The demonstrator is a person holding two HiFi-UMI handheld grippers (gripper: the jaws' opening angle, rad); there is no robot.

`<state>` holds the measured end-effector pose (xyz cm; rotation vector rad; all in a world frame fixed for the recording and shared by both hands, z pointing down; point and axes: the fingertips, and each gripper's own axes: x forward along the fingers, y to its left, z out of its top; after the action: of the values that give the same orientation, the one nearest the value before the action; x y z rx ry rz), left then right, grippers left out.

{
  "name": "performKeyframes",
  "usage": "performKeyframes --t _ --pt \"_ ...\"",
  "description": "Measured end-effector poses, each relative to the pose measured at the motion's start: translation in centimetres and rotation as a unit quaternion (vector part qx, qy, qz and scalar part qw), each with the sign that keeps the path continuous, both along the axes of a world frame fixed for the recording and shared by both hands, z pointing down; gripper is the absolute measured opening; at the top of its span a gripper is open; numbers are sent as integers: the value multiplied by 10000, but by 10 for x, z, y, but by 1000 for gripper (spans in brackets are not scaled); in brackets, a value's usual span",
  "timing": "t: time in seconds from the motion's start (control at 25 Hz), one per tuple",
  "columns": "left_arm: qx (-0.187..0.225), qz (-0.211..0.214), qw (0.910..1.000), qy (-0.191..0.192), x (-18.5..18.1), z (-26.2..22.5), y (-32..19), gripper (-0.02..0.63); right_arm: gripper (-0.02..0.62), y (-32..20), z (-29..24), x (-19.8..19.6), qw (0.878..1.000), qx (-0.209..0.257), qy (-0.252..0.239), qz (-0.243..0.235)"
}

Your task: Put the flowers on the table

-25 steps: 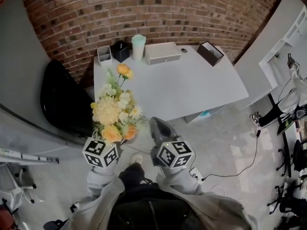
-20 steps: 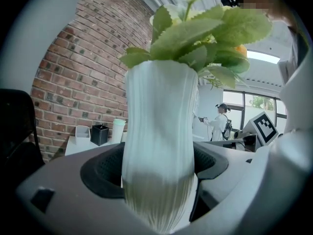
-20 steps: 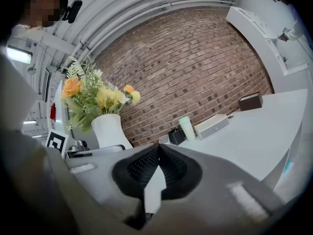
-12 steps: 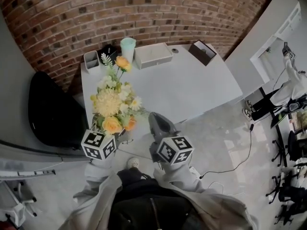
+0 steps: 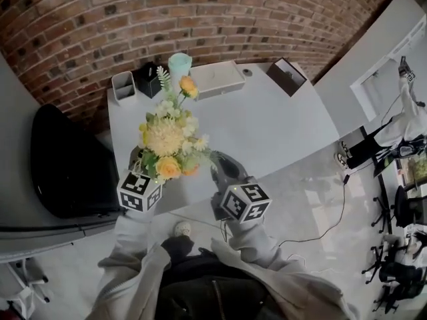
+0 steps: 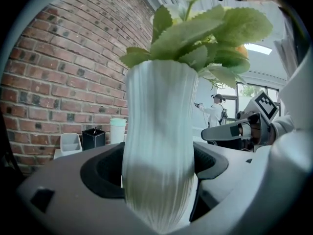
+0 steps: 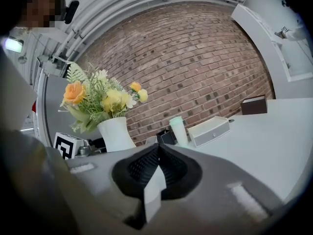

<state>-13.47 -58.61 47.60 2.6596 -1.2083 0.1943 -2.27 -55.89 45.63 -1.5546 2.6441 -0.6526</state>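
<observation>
A bouquet of yellow, orange and white flowers stands in a white ribbed vase. My left gripper is shut on the vase's lower body and holds it upright. In the head view the bouquet hangs over the near left edge of the white table, and the flowers hide the left gripper's jaws. My right gripper is shut with nothing in it, just right of the bouquet over the table's near edge. From the right gripper view the vase shows to the left.
Along the table's far edge stand a grey pen holder, a black box, a mint cup, a white drawer box and a dark box. A black chair sits left of the table. A brick wall is behind.
Both grippers have moved forward toward the table. The bouquet, earlier over the floor beside the table's near edge, now hangs over the table's near left part.
</observation>
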Motion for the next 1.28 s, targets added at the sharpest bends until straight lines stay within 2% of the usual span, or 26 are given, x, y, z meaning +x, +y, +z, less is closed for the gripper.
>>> performKeyframes --t 0.32,0.56,0.92,1.08,1.28 --pt "87 90 9998 -169 2 36 -44 405 -2 -27 31 -2 9993 -337 169 65" --pt "350 -109 9987 -363 -4 54 -60 405 -1 -32 49 -4 9979 -523 391 56" --pt "826 -175 9963 -155 -1 58 -67 405 -1 -28 58 0 9962 -642 592 18" --pt "1092 -123 9936 -250 2 64 -63 405 -1 -25 54 2 9955 -620 708 -79" --pt "1158 -241 9924 -330 1 63 -63 408 -1 -22 49 4 9955 -556 756 -118"
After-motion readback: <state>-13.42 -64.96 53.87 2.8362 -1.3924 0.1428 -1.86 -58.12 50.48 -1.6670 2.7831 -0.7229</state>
